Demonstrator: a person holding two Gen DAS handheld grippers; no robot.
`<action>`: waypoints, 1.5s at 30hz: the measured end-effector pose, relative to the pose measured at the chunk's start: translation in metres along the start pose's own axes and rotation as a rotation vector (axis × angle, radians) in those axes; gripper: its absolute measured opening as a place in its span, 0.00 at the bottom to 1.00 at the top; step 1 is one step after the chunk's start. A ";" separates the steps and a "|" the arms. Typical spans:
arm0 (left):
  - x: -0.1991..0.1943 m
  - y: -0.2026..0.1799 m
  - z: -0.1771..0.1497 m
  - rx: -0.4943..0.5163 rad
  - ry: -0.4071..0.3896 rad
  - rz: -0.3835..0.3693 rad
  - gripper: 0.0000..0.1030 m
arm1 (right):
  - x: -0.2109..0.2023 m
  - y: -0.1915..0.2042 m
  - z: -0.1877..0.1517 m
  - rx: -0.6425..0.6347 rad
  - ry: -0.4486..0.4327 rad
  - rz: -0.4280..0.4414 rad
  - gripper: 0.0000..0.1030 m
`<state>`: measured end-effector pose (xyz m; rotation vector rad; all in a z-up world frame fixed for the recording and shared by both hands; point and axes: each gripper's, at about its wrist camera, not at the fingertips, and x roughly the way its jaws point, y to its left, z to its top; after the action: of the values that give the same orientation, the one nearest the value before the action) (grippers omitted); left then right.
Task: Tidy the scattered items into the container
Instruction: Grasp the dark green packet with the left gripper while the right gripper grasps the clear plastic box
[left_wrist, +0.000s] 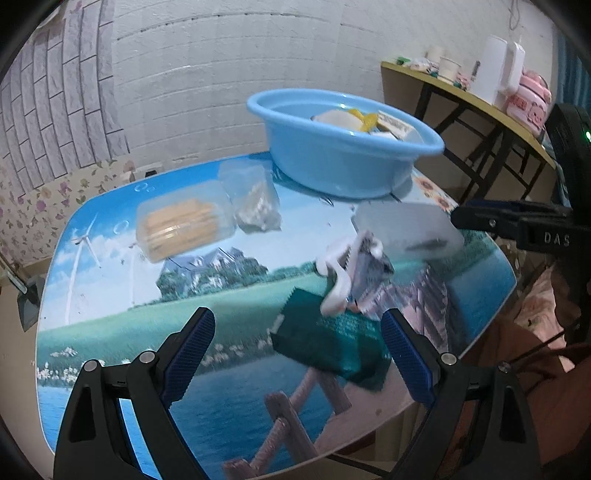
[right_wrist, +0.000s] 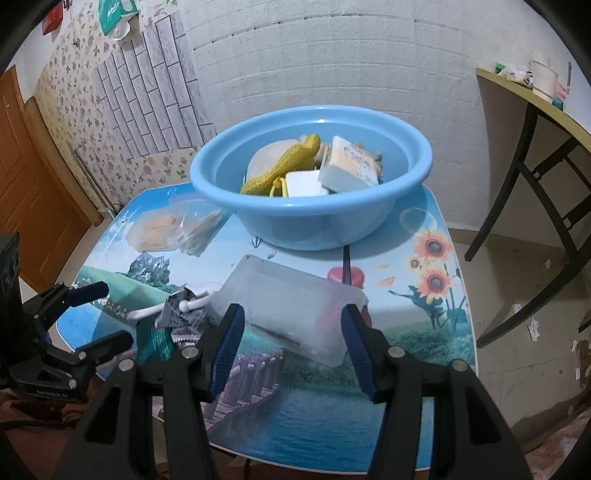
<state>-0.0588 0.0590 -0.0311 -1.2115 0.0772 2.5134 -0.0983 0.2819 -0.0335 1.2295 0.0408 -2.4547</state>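
A blue basin stands at the table's far side and holds a yellow toy, white boxes and a tissue pack. My right gripper is shut on a frosted plastic box, in front of the basin. My left gripper is open, its jaws spread around a green packet without touching it. Just beyond lie a white clip and a silver foil packet. Farther left sit a clear tub of biscuits and a clear bag of white bits.
The landscape-printed table ends close in front of both grippers. A side table with a white kettle and pink items stands to the right. A wooden door is at the left. Paper scraps lie on the floor.
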 end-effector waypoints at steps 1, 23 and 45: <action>0.001 -0.002 -0.002 0.008 0.005 0.001 0.89 | 0.001 0.001 -0.001 -0.001 0.003 0.001 0.52; 0.028 -0.011 -0.010 0.048 0.071 -0.013 0.90 | 0.025 -0.018 -0.004 0.049 0.063 0.024 0.64; 0.020 0.034 -0.017 -0.048 0.047 0.070 0.93 | 0.024 0.015 -0.019 -0.048 0.129 0.098 0.64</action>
<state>-0.0683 0.0296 -0.0606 -1.3091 0.0720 2.5604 -0.0912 0.2637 -0.0615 1.3347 0.0729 -2.2753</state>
